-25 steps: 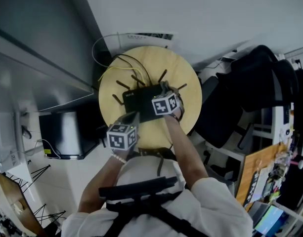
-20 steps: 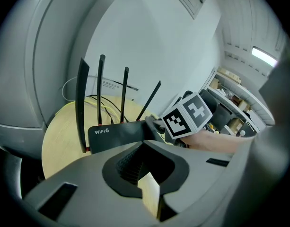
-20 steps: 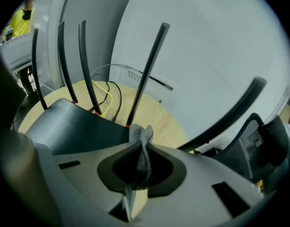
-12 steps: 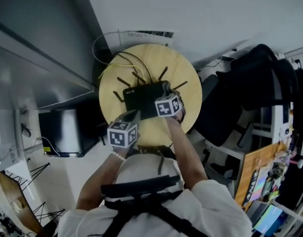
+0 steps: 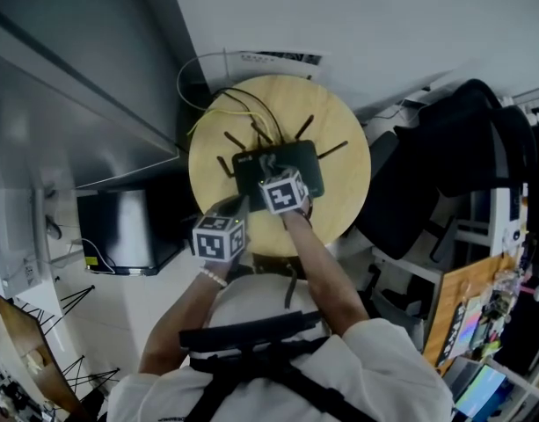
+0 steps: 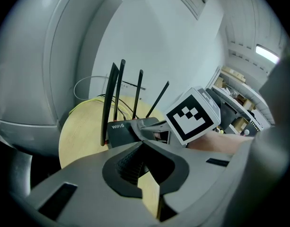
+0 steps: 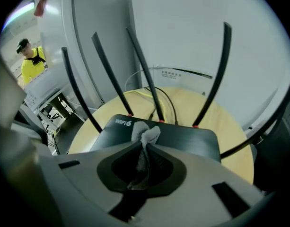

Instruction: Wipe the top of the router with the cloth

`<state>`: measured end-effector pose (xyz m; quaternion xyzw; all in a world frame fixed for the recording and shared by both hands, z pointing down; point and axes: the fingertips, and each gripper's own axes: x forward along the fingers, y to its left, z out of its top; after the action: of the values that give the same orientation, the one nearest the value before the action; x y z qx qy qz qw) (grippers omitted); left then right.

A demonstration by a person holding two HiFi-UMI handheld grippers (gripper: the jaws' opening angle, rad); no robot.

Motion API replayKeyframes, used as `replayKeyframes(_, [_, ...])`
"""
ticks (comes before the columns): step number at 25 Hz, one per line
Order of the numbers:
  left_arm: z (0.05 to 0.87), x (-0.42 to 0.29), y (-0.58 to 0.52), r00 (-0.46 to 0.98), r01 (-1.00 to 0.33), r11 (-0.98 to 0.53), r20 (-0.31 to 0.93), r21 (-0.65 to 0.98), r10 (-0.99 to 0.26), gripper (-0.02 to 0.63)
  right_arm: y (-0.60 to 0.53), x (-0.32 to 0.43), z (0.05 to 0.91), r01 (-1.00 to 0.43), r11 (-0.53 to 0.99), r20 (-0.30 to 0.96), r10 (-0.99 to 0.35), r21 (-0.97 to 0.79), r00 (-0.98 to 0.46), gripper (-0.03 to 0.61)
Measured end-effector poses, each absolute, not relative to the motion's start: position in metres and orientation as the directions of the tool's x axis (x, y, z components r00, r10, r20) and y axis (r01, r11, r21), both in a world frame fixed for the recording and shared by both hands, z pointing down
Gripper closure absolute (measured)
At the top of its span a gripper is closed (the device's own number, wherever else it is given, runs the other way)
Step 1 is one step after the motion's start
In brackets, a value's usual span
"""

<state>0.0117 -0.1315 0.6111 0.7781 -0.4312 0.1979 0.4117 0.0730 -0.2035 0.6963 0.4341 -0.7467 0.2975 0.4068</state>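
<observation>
R tongs (image 7: pixel 145 145) are clamped on the cloth (image 7: pixel 146 133). A bunched grey tuft pokes out past the tips and presses on the router (image 5: pixel 306 167) top, near the "WiFi6" print on its left-front part. Change vs a sec ago: in the head view the R marker cube sat over the router's right end, and it's now abt mid-lid, so the cloth has been dragged leftward across the top. Router itself looks unmoved, flat in the middle of the round wooden tabletop (image 5: pixel 346 196), w/ antennas (image 7: pixel 215 74) splayed up and out and cables trailing off the back. L tongs (image 6: pixel 144 143) are shut w/ nothing between them. They hang at the near edge of the tabletop, just short of the router and not touching it, roughly where they were before. Meaning for the task: wiping is under way, prob. one pass about half done. The right part of the lid looks covered; the left strip and the back edge by the antenna bases likely aren't yet. Cloth contact patch is small, so I'd guess several overlapping strokes are needed. Risk: snagging an antenna or nudging the unbraced router.
</observation>
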Motion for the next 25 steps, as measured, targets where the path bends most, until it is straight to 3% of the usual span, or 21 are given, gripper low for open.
replayKeyframes(13, [0.614,-0.02,-0.117,0.522,-0.849,-0.252,0.671,0.464,-0.526,0.617,-0.177,-0.001,0.699,-0.806,0.568,0.864,-0.311,-0.166,-0.397,0.538])
replayKeyframes(25, [0.623,-0.02,-0.117,0.51,-0.858,-0.253,0.681,0.448,-0.525,0.617,-0.162,0.002,0.695,-0.825,0.508,0.841,-0.311,-0.246,-0.443,0.538])
